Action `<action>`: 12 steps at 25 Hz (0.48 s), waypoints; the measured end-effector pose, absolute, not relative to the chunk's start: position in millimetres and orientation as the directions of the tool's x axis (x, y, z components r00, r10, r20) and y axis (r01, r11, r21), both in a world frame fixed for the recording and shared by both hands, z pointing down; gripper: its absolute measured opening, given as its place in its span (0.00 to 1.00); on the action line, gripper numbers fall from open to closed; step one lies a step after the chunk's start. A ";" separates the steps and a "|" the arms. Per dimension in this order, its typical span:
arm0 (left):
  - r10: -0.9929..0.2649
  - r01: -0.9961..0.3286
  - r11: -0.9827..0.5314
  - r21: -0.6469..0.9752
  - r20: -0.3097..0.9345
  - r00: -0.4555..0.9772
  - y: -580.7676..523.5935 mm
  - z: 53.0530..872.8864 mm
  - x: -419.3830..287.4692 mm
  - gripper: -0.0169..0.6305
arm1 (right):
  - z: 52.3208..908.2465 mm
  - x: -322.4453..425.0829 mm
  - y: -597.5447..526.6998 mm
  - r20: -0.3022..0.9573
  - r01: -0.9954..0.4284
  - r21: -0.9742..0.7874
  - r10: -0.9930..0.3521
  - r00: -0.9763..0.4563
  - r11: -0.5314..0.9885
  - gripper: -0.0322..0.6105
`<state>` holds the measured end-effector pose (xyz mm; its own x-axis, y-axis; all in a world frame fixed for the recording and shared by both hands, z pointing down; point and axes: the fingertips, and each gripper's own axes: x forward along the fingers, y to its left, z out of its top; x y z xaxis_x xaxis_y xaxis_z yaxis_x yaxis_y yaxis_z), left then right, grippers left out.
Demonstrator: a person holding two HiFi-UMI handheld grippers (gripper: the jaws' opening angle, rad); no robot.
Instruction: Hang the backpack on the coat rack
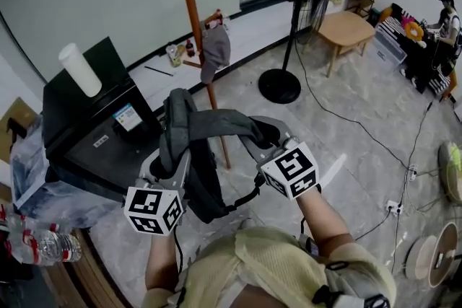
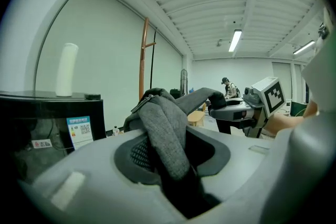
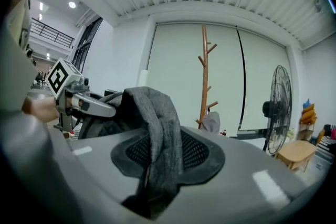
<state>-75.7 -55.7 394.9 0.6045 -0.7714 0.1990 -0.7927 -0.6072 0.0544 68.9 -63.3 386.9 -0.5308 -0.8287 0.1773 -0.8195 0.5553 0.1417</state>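
Note:
A grey backpack hangs in the air between both grippers, held by its straps. My left gripper is shut on one grey strap, which runs up between its jaws. My right gripper is shut on the other strap. The brown wooden coat rack stands just beyond the backpack, with a grey cap on a low peg. In the right gripper view the coat rack rises straight ahead; in the left gripper view the coat rack is ahead to the left.
A black cabinet with a white roll on top stands at the left. A black standing fan is right of the rack, and a small wooden table lies farther back. Cables cross the floor at the right. A person sits at the far right.

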 end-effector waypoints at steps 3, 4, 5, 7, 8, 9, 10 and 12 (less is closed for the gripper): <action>-0.797 -0.811 -0.584 0.034 0.165 0.581 -74.6 378.6 -67.9 0.24 | 371.1 76.8 -85.8 0.153 -0.799 0.170 -0.816 -0.557 0.577 0.23; -0.804 -0.815 -0.578 0.029 0.152 0.575 -81.2 372.5 -66.0 0.24 | 365.1 78.8 -93.6 0.143 -0.793 0.180 -0.813 -0.564 0.582 0.23; -0.810 -0.819 -0.573 0.024 0.140 0.570 -87.8 366.6 -64.8 0.24 | 359.3 80.0 -101.8 0.134 -0.787 0.190 -0.810 -0.571 0.586 0.23; -0.820 -0.827 -0.562 0.019 0.122 0.560 -99.9 356.5 -64.9 0.24 | 349.4 79.7 -117.8 0.115 -0.778 0.207 -0.804 -0.583 0.594 0.23; -0.824 -0.830 -0.558 0.018 0.114 0.556 -105.8 351.8 -65.7 0.24 | 345.2 78.6 -125.7 0.105 -0.774 0.213 -0.801 -0.589 0.597 0.23; -0.827 -0.832 -0.554 0.018 0.105 0.553 -111.7 346.8 -66.9 0.24 | 341.1 77.2 -133.5 0.094 -0.770 0.215 -0.798 -0.596 0.601 0.23; -0.829 -0.834 -0.551 0.022 0.096 0.551 -117.7 341.5 -68.4 0.24 | 336.8 75.6 -141.3 0.085 -0.767 0.216 -0.794 -0.602 0.605 0.23; -0.833 -0.836 -0.547 0.035 0.071 0.548 -130.0 329.8 -71.7 0.24 | 327.4 71.9 -156.9 0.066 -0.762 0.214 -0.787 -0.613 0.612 0.23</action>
